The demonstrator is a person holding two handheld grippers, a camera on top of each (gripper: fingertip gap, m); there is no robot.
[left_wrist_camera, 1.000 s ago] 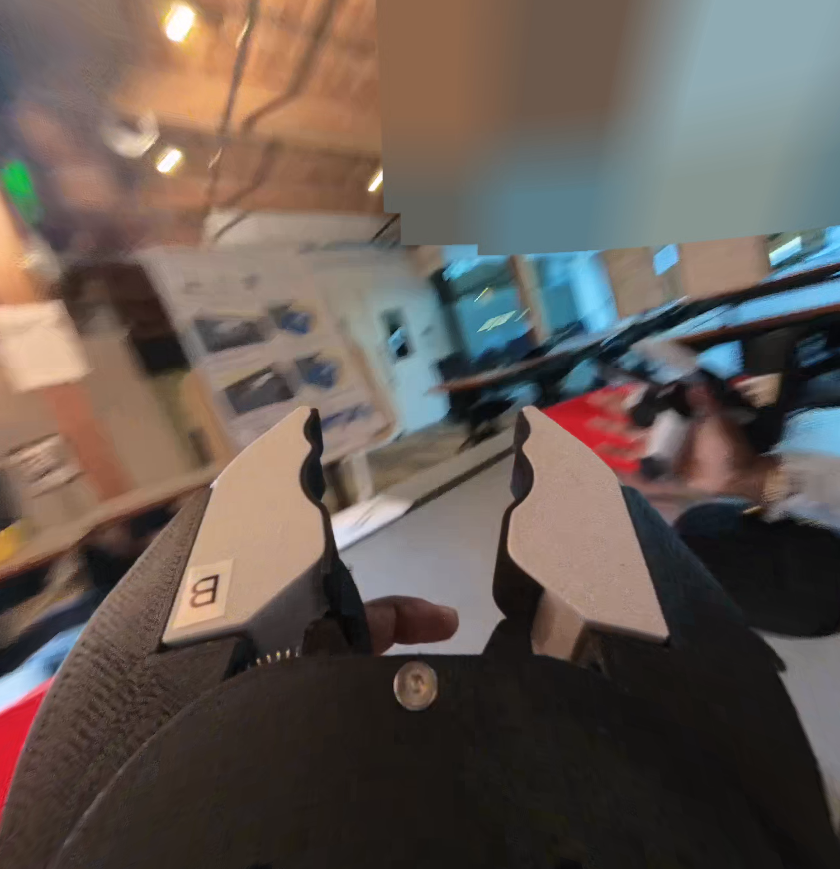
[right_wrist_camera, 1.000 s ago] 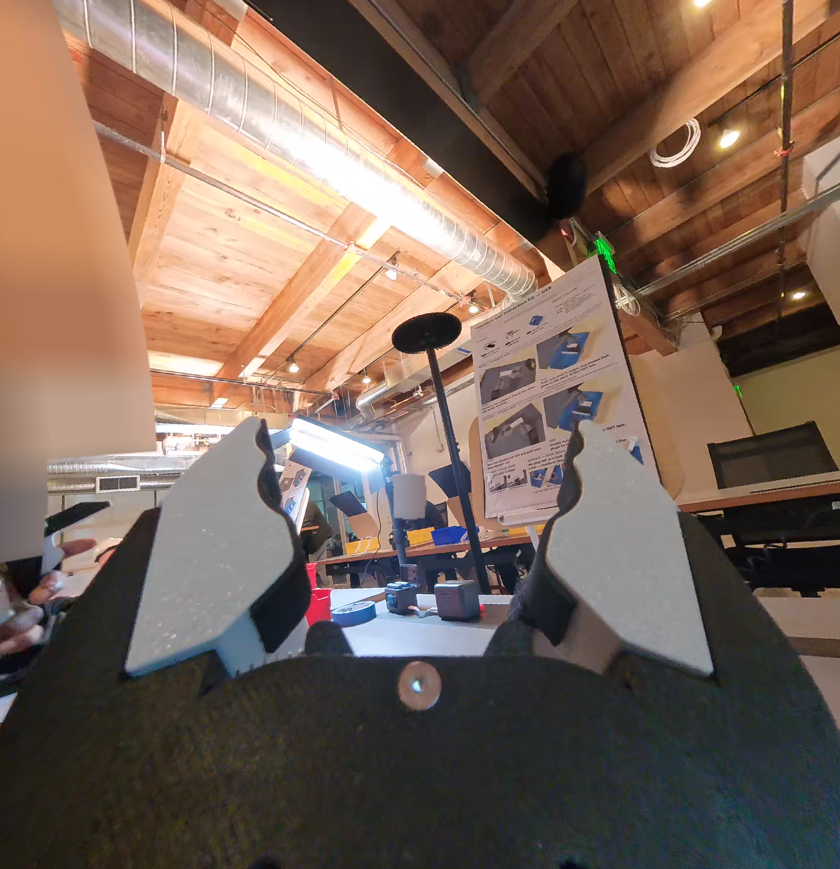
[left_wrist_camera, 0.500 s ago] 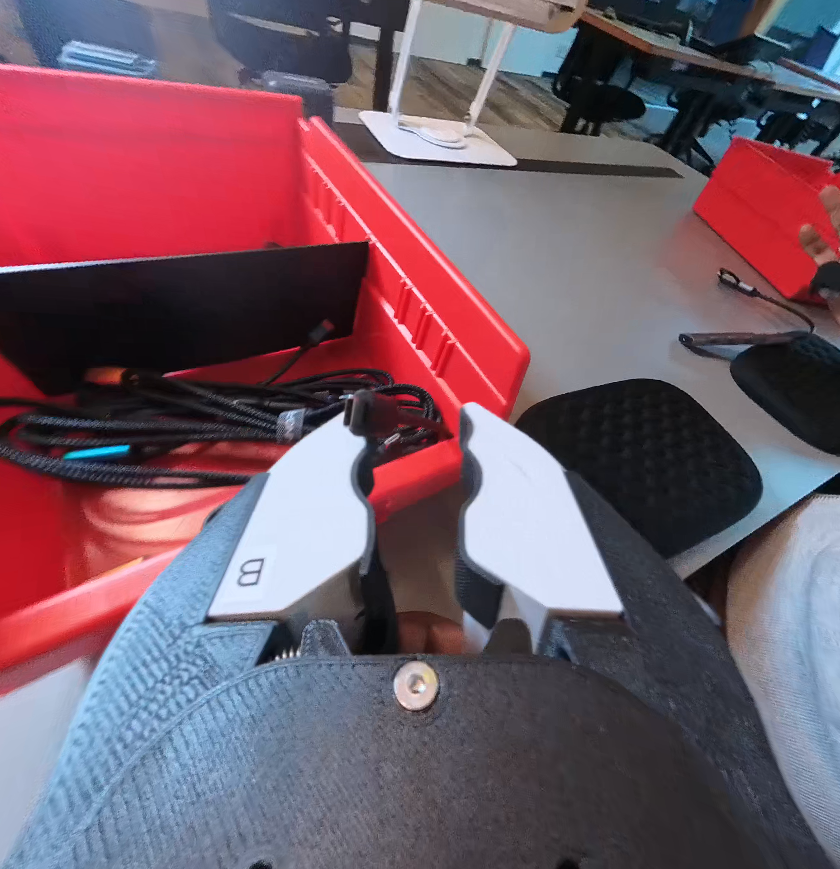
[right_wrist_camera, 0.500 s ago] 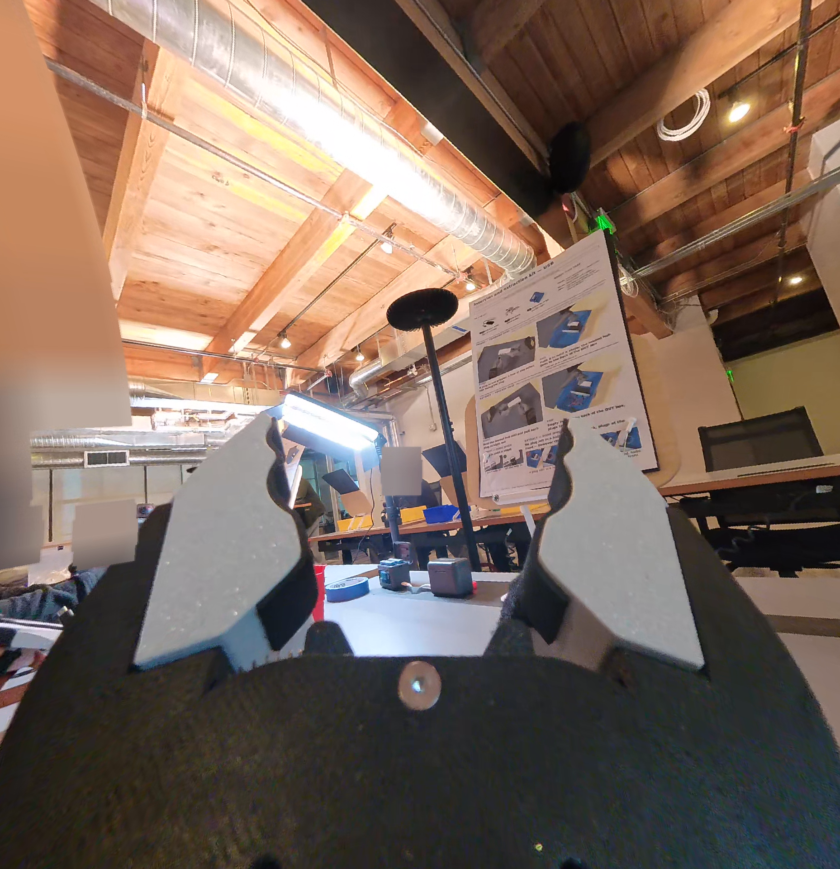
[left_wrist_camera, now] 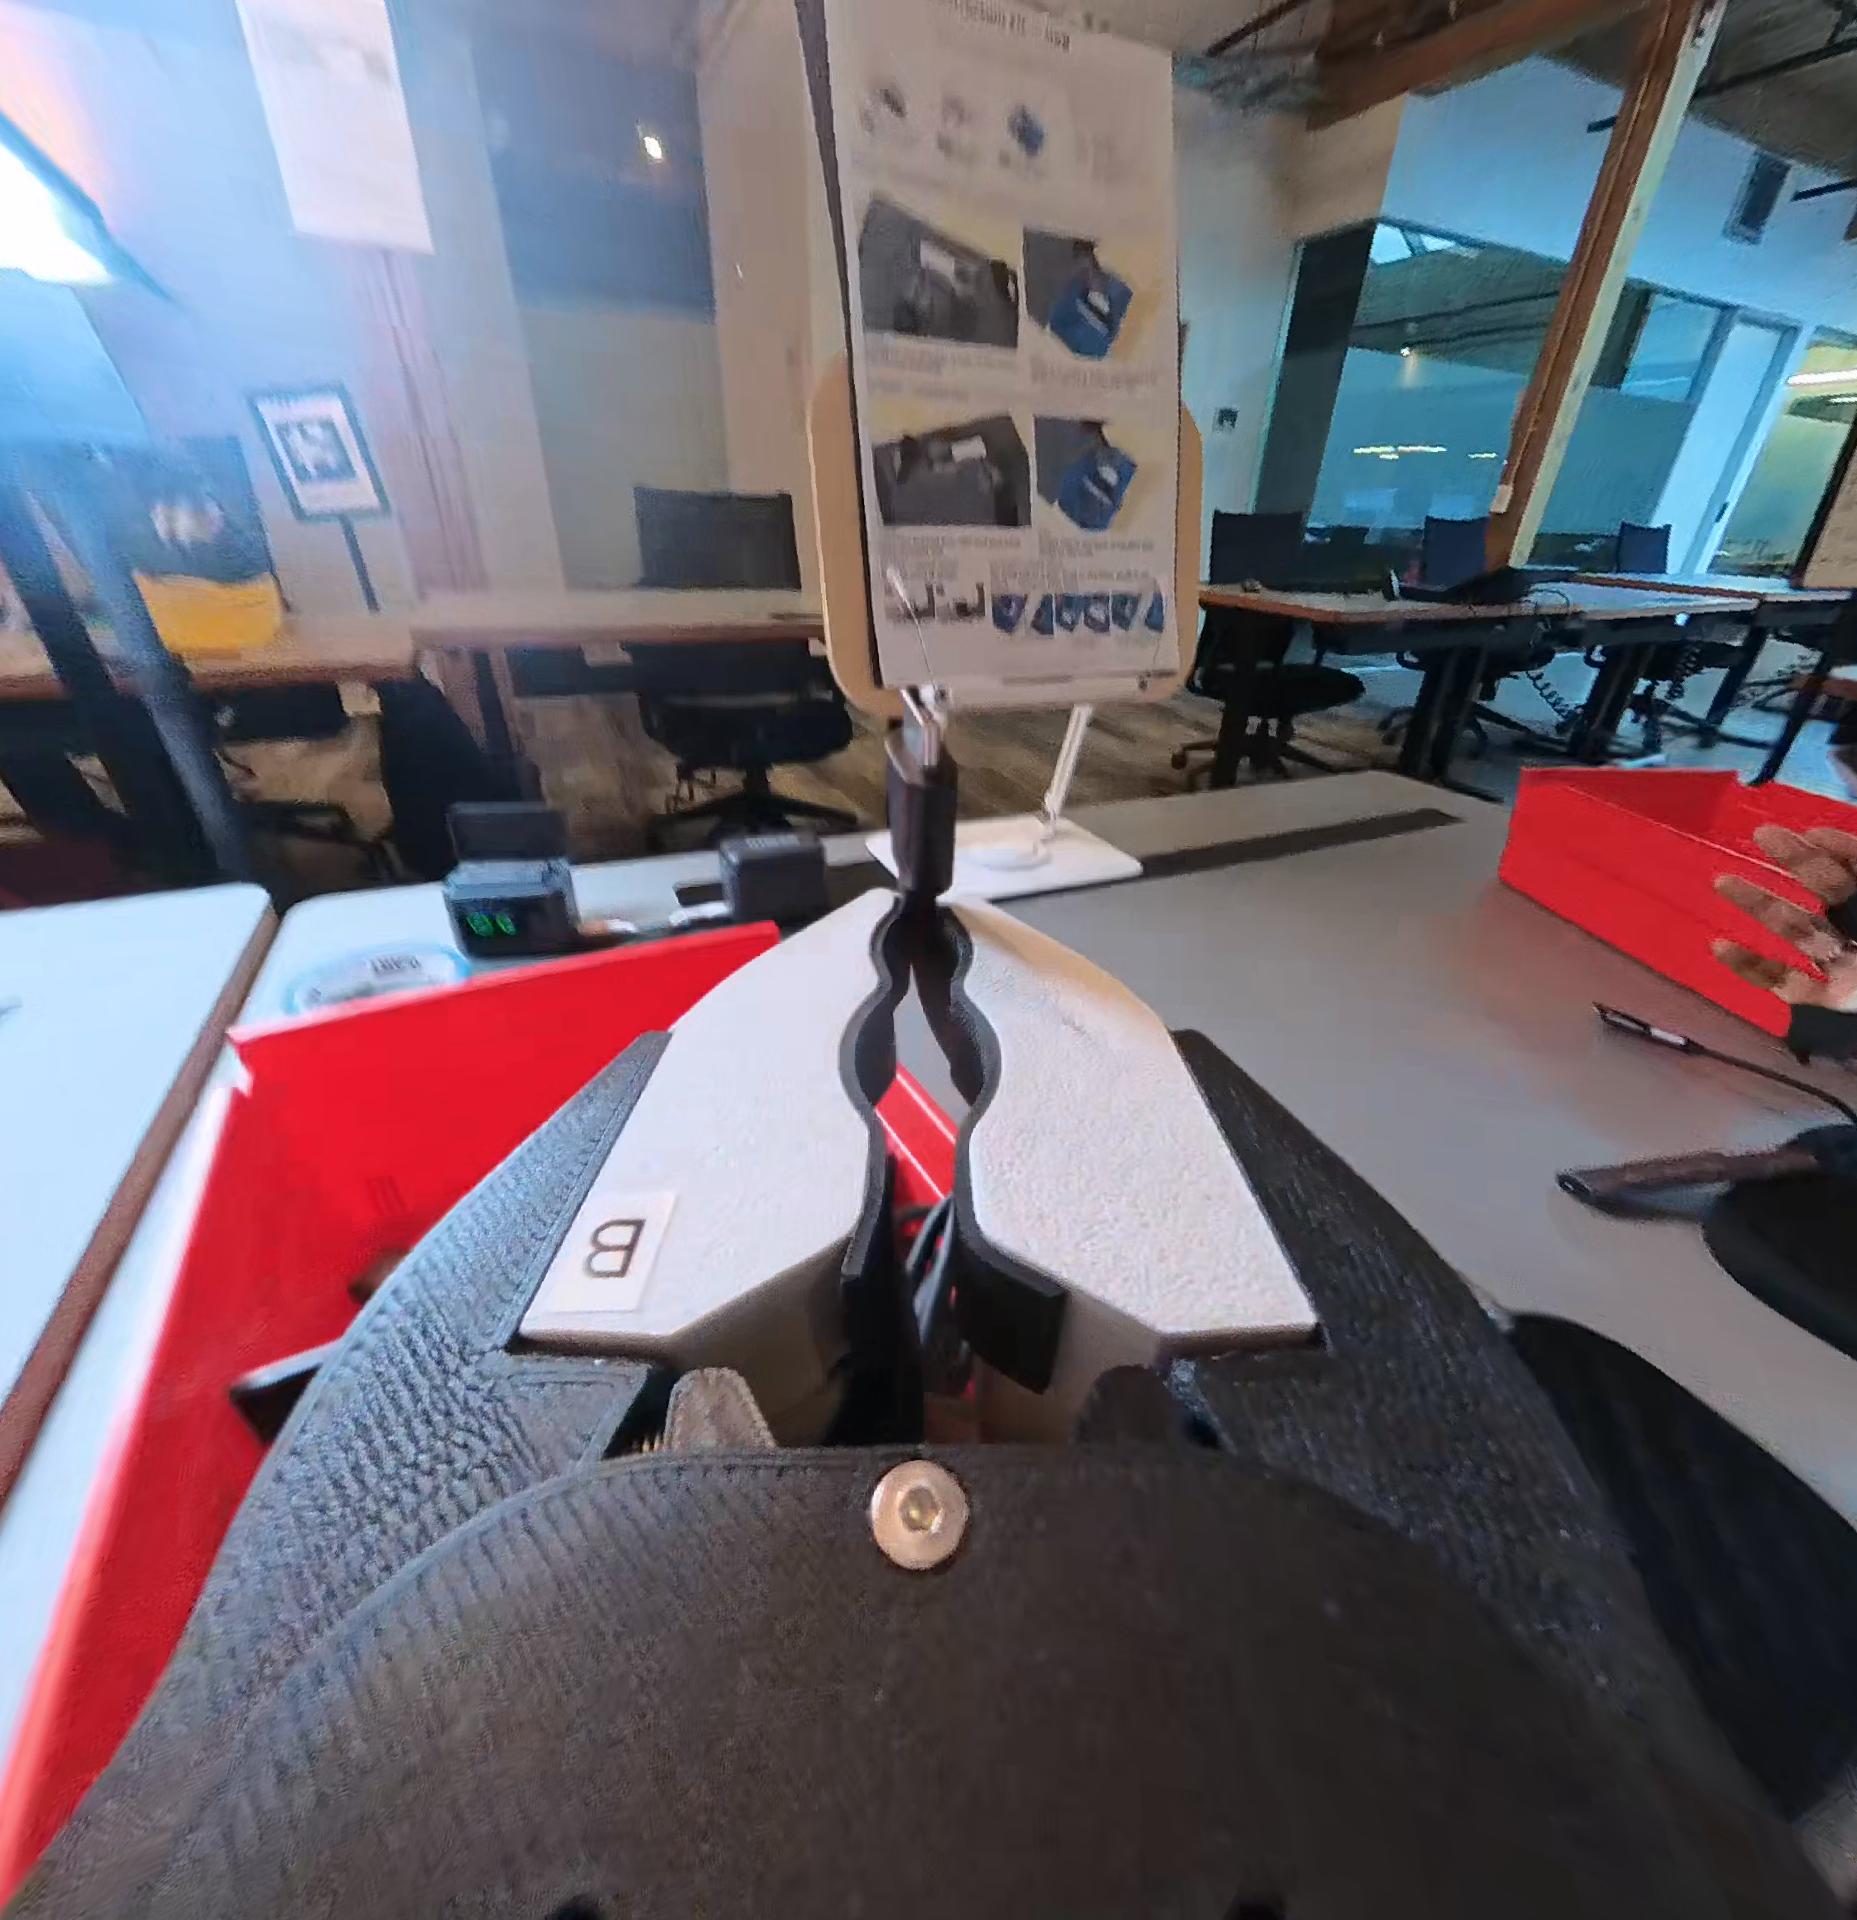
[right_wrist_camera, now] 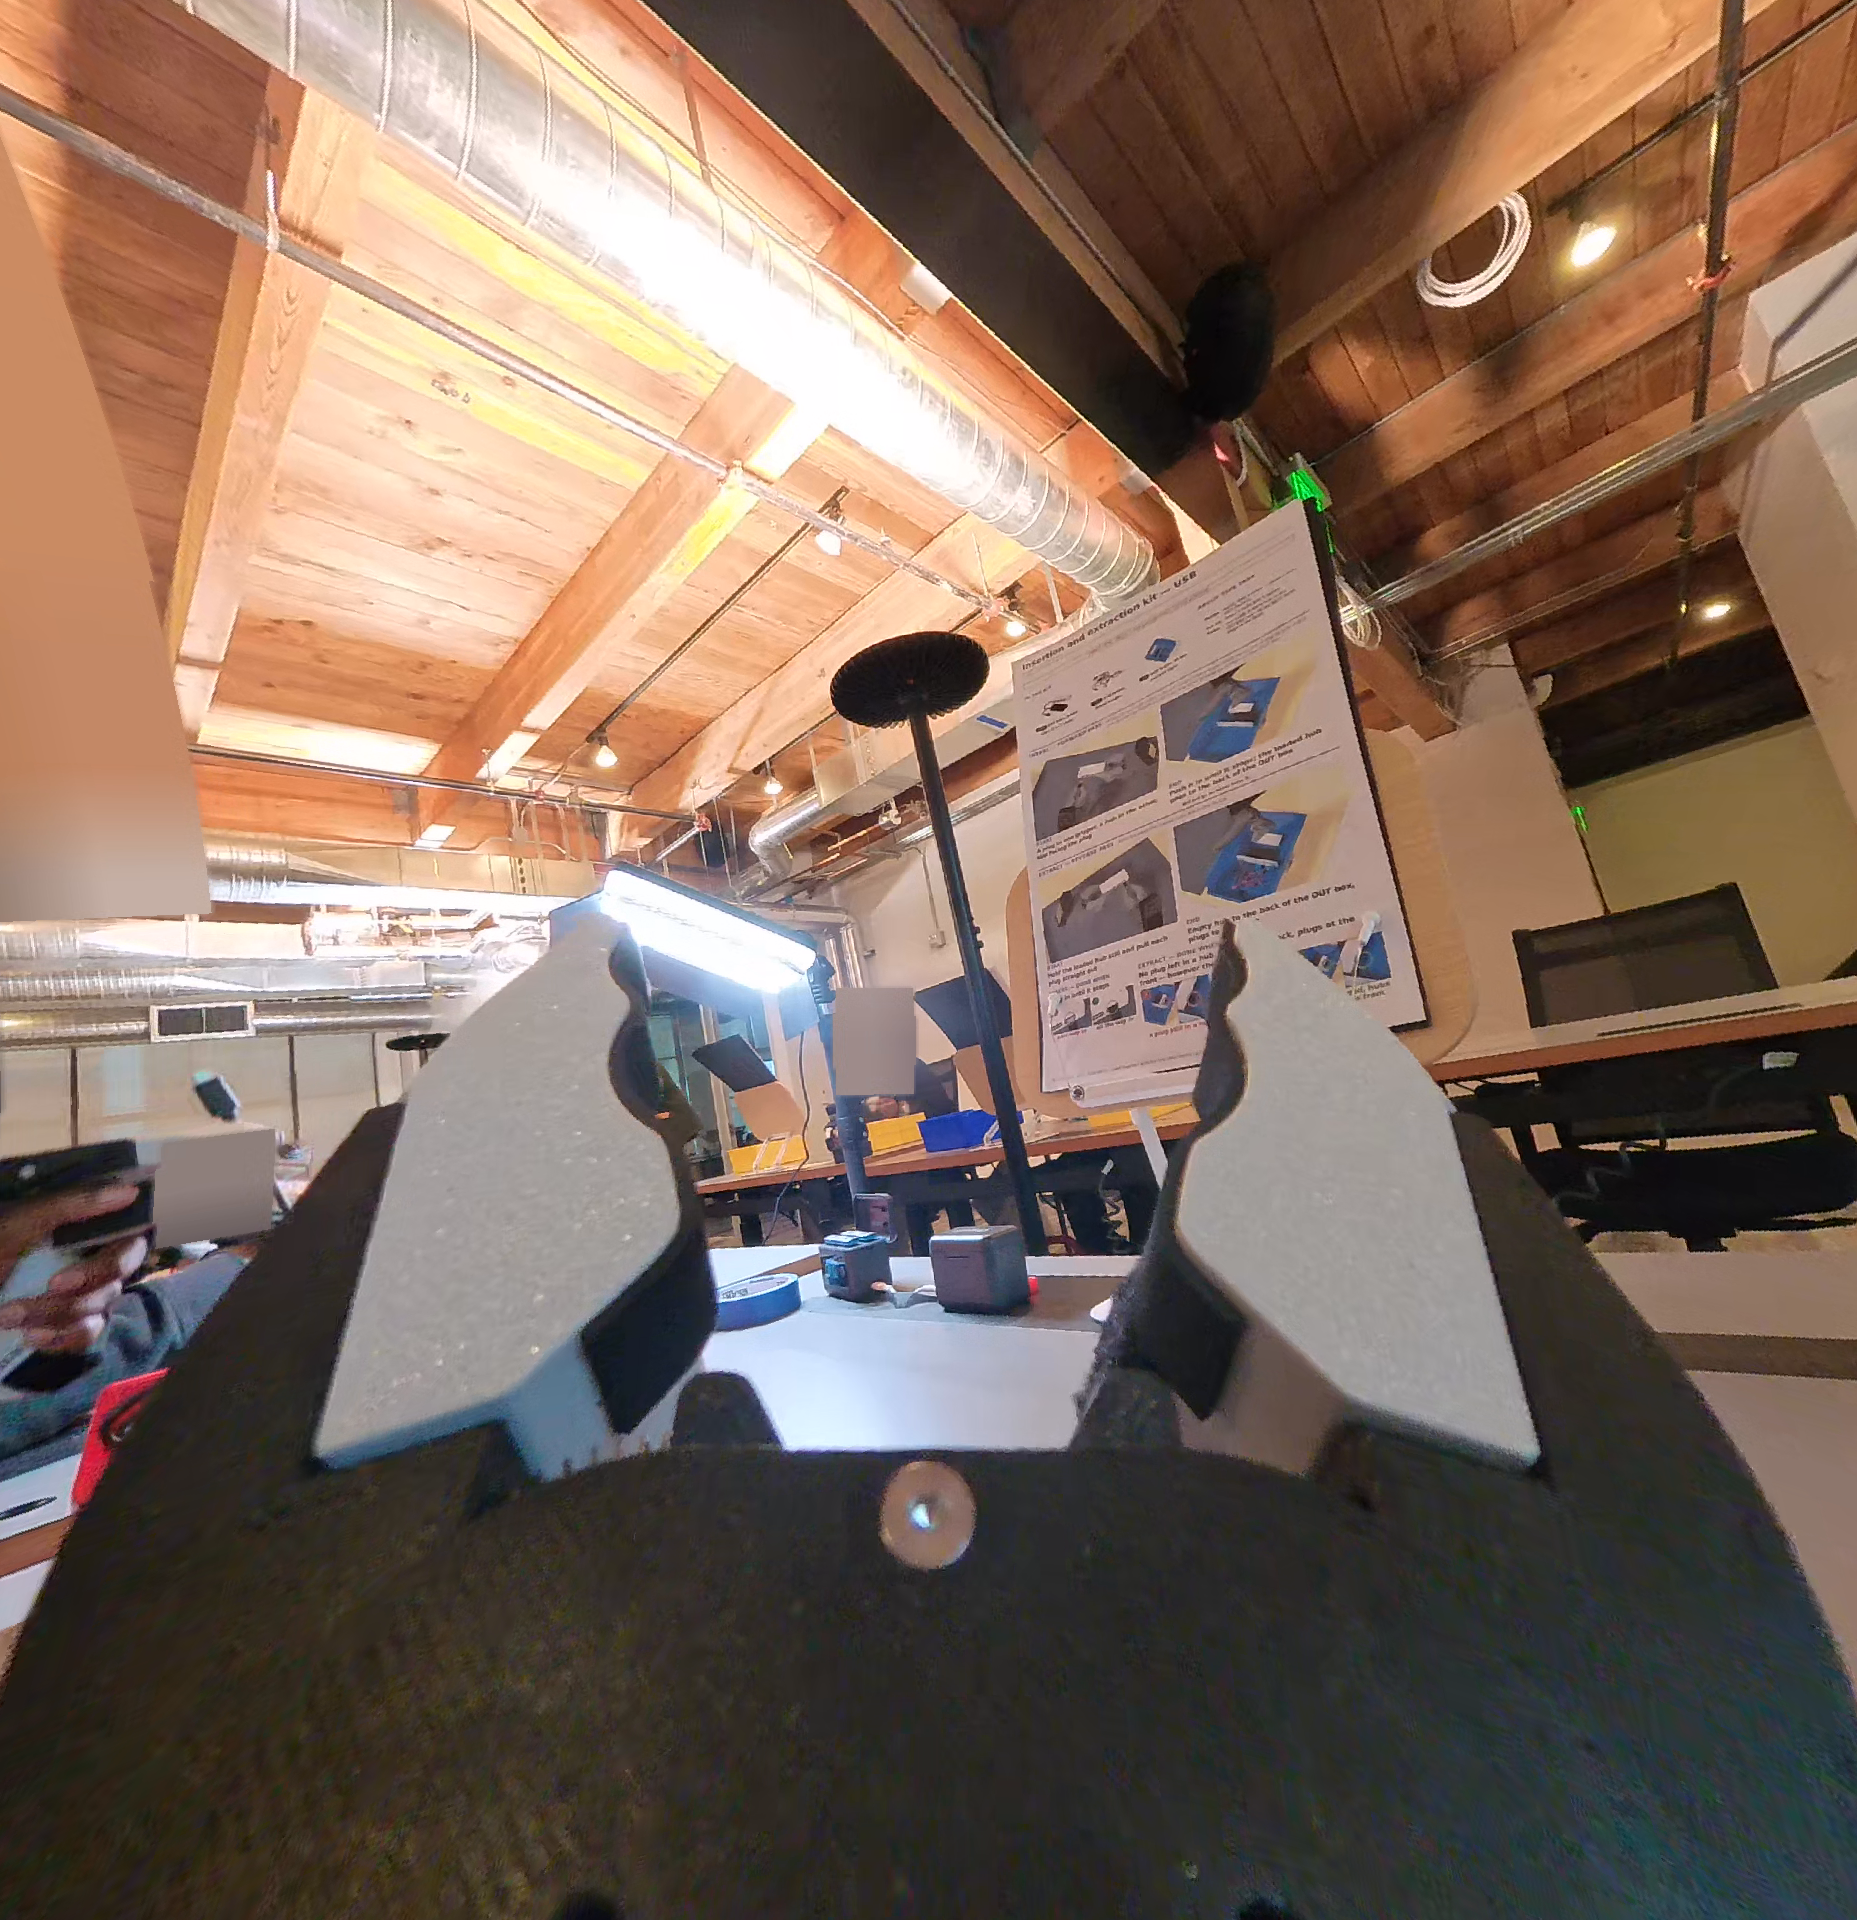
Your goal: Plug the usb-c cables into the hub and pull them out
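Observation:
My left gripper [left_wrist_camera: 919, 920] is shut on a black USB-C cable [left_wrist_camera: 916, 821]. Its plug sticks up just past the fingertips, and the cord runs back between the fingers toward the red bin [left_wrist_camera: 436, 1091] below and to the left. A slim dark bar [left_wrist_camera: 1672, 1179], perhaps the hub, lies on the grey table [left_wrist_camera: 1319, 987] at the right, next to a black pad [left_wrist_camera: 1828, 1257]. Another thin cable [left_wrist_camera: 1713, 1049] lies beyond it. My right gripper [right_wrist_camera: 913, 997] is open and empty, tilted up toward the ceiling above a table edge.
A second red bin [left_wrist_camera: 1651, 862] and a person's hand [left_wrist_camera: 1817, 935] are at the far right. A poster on a stand [left_wrist_camera: 1007, 416], two small chargers [left_wrist_camera: 508, 909] and a tape roll [right_wrist_camera: 758, 1299] are at the back. A black pole [right_wrist_camera: 965, 987] rises ahead of the right gripper. Across from one pair of fingers to the other is roughly 50 cm. The left gripper is farther from the slim dark bar [left_wrist_camera: 1672, 1179], some 45 cm, than the right, some 20 cm.
My left gripper dropped to the red bin, shut on a black cable there, and has lifted it up and out. My right gripper stayed open and barely moved.

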